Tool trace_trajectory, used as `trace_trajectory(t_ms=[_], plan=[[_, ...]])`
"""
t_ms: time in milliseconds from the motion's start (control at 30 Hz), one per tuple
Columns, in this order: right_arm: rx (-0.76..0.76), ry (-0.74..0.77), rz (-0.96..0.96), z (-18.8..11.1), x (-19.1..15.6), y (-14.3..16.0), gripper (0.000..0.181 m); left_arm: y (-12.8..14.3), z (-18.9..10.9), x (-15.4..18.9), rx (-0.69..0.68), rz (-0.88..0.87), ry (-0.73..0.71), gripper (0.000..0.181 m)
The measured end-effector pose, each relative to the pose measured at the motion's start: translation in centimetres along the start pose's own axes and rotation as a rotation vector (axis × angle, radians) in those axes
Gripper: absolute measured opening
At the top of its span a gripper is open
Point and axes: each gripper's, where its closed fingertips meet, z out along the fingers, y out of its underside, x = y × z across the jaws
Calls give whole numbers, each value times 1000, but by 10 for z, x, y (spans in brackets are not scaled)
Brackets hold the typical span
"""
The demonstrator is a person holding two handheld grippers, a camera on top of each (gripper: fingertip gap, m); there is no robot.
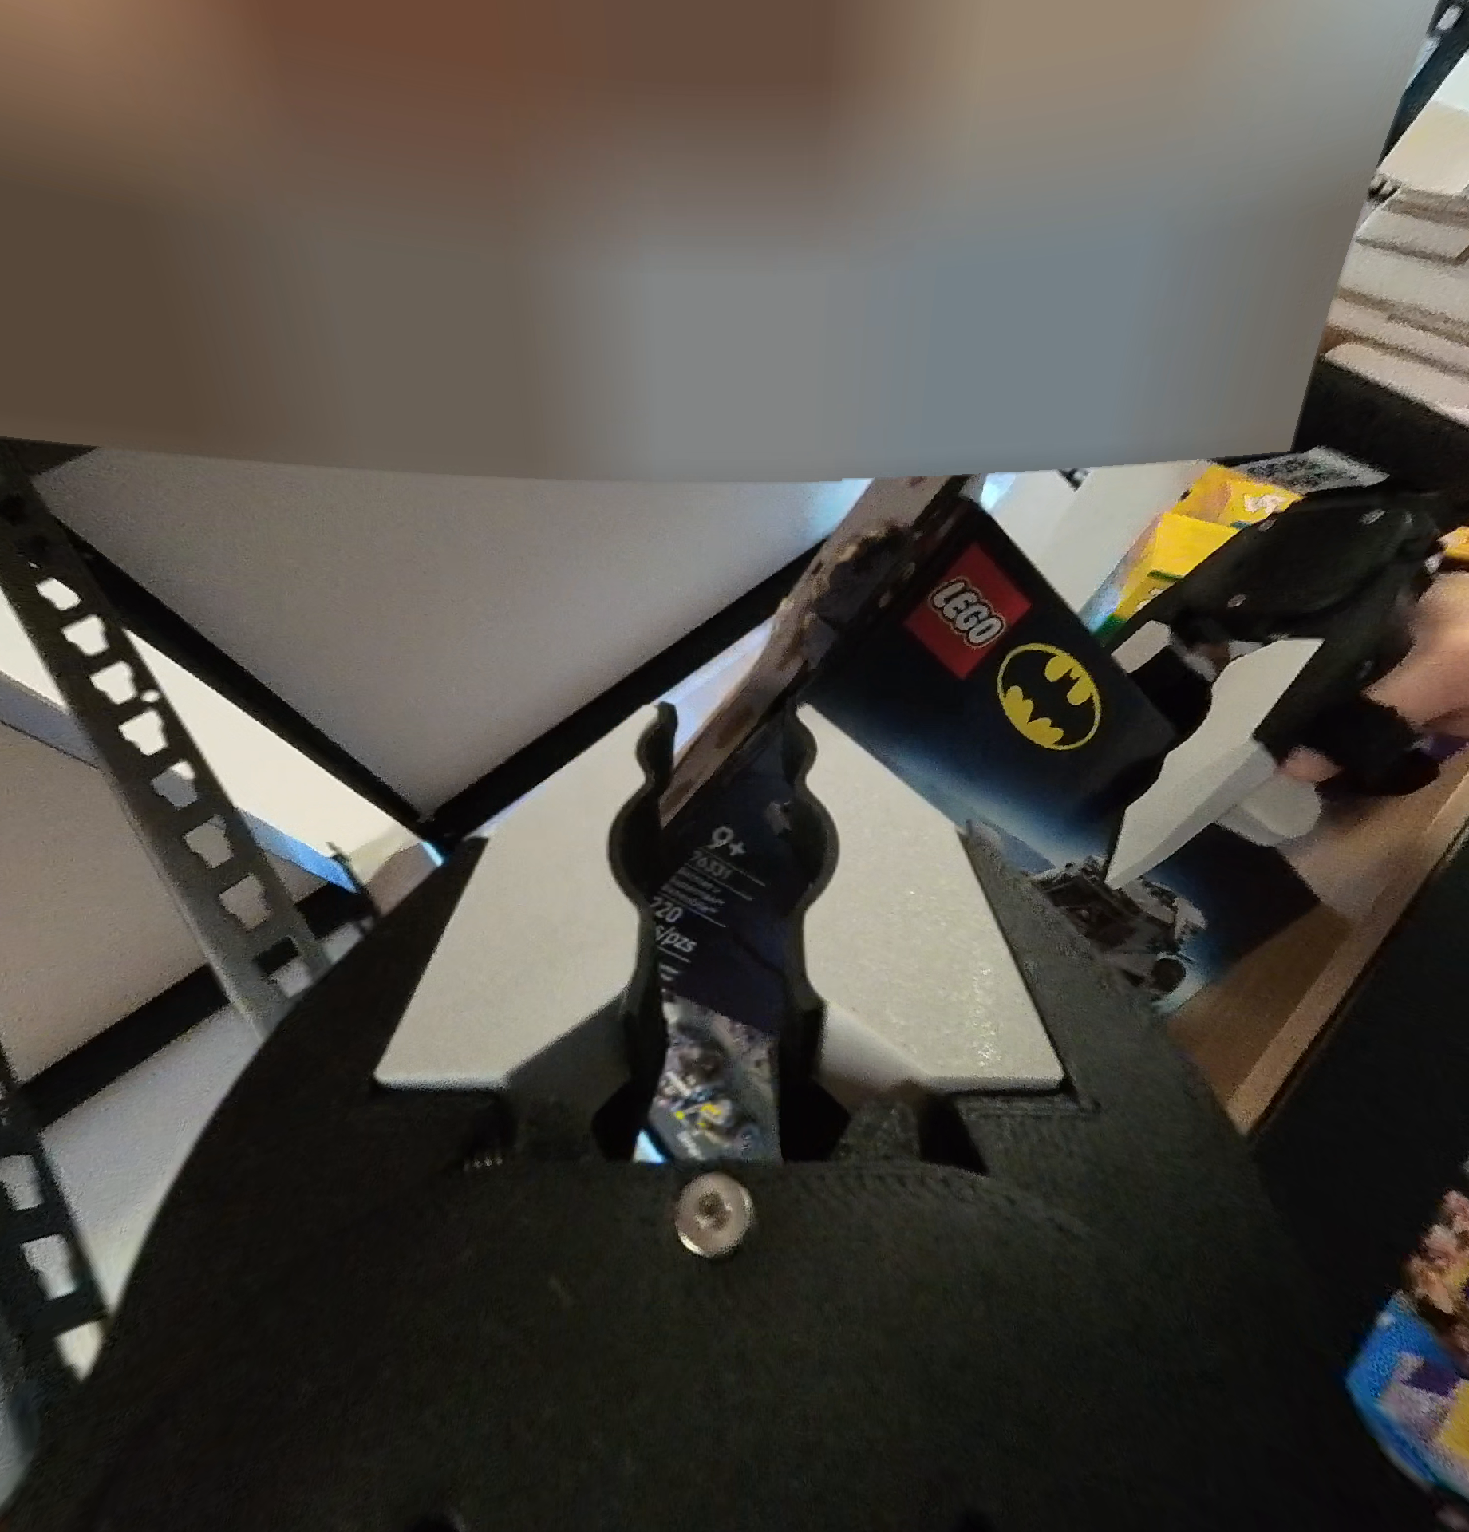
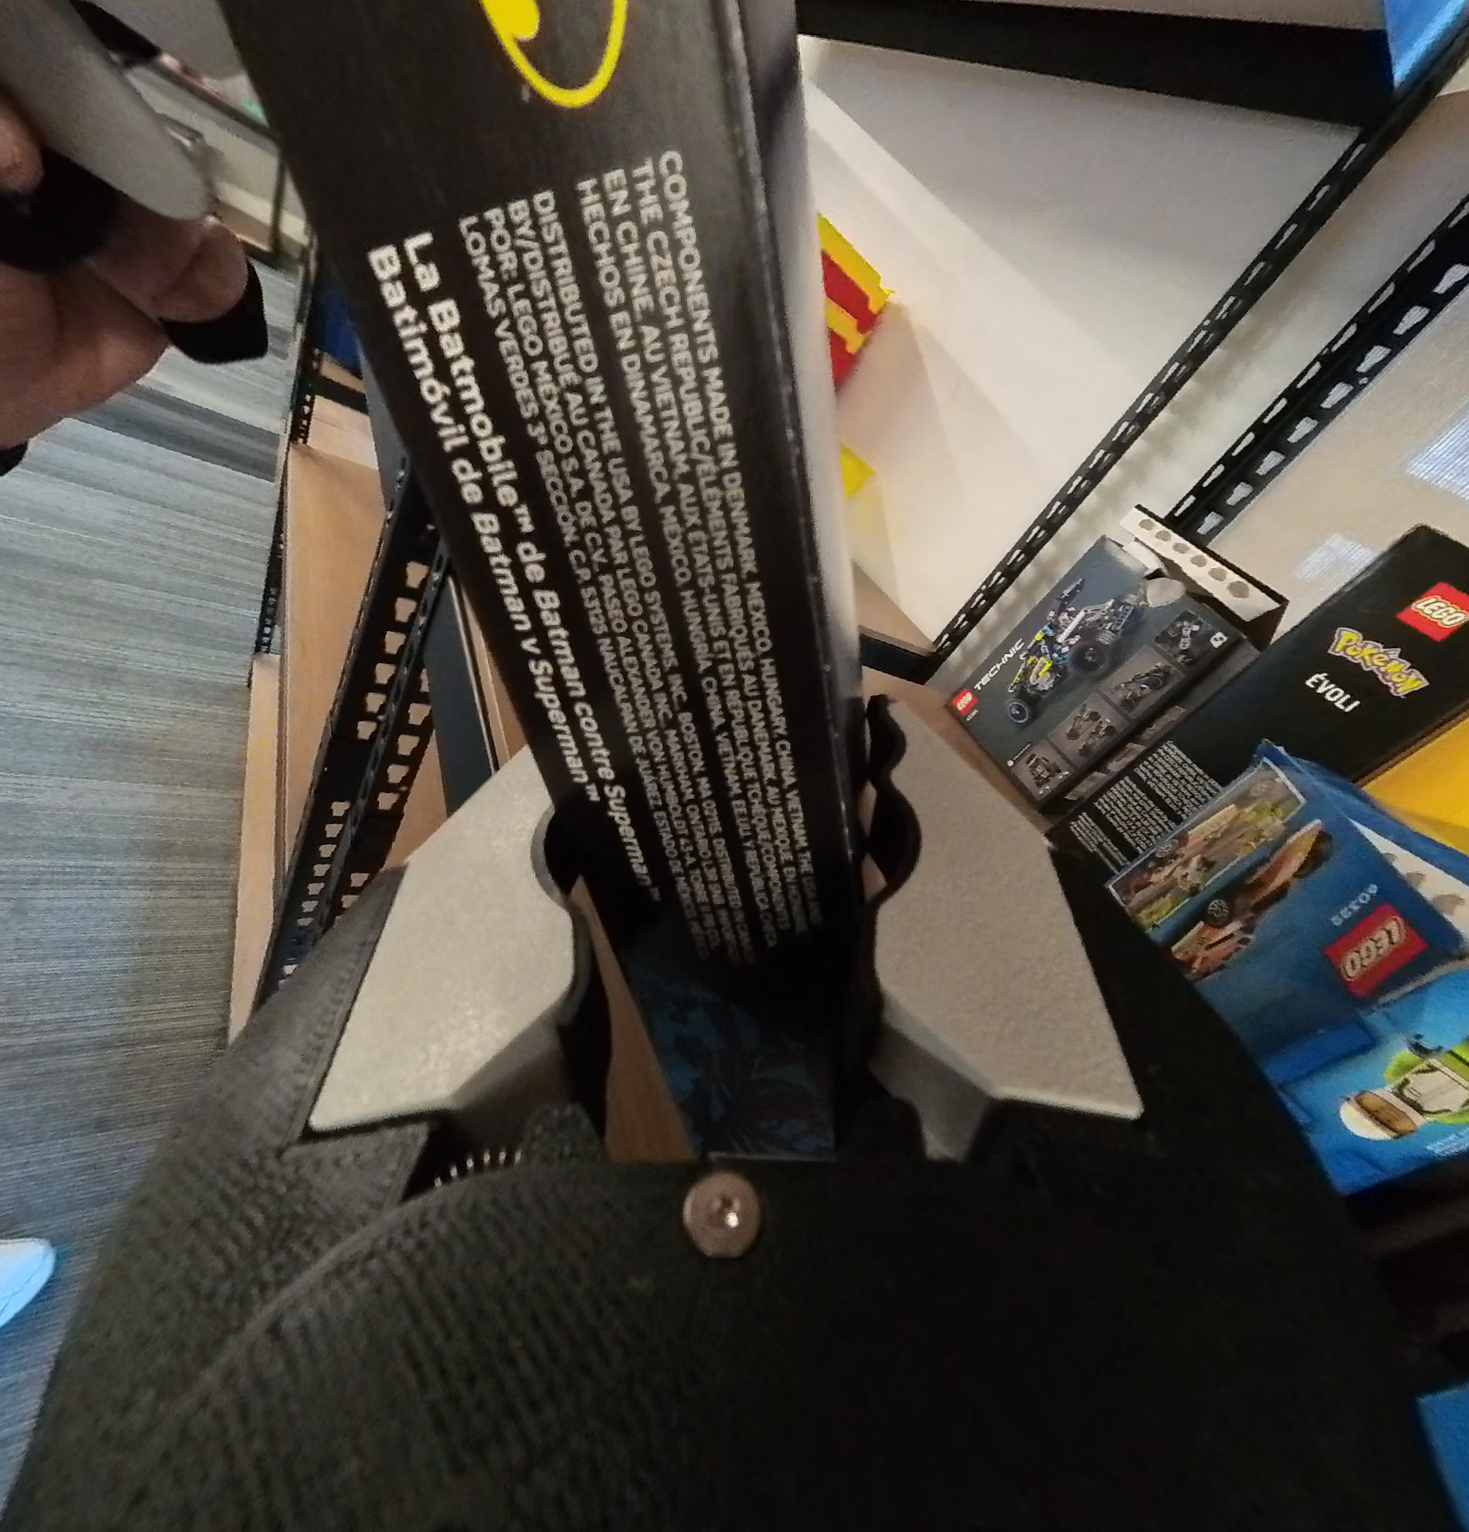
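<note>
Tools number two, and both are clamped on one flat black cardboard toy box [image 1: 996, 663] with a yellow oval emblem, held tilted in the air. In the left wrist view, the left tool [image 1: 727, 895] pinches a thin edge of the box between its black wavy pads, the box running deep into the throat of the jaws. In the right wrist view, the right tool [image 2: 714, 837] grips the narrow printed side panel of the same box, which rises up and away from the jaws and fills the middle of the view. The right tool also shows farther off in the left view [image 1: 1261, 663], with a hand [image 1: 1444, 671] on its grip.

Beyond the right tool, three other boxes lie close together on a wooden shelf: a blue box [image 2: 1294, 937] nearest, a dark grey box picturing a vehicle [image 2: 1104, 671] behind it, and a black-and-yellow box [image 2: 1377, 671] at the far right. Black slotted metal uprights [image 2: 1261, 332] frame the shelf, with a white wall behind. To the left, grey carpet [image 2: 92, 746] lies open below the shelf edge.
</note>
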Motion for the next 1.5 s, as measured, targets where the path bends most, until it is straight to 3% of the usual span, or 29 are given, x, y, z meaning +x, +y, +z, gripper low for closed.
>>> trace_trajectory(t_ms=[467,1333,1500], plan=[[-48,-75,4,2,-2,6,71,-4,-10,10,90,-276,87,21],[-46,-93,16,0,1,8,71,-9,-6,12,124,-282,115,22],[-43,-78,41,1,5,6,71,-14,-7,1,95,-415,157,20]])
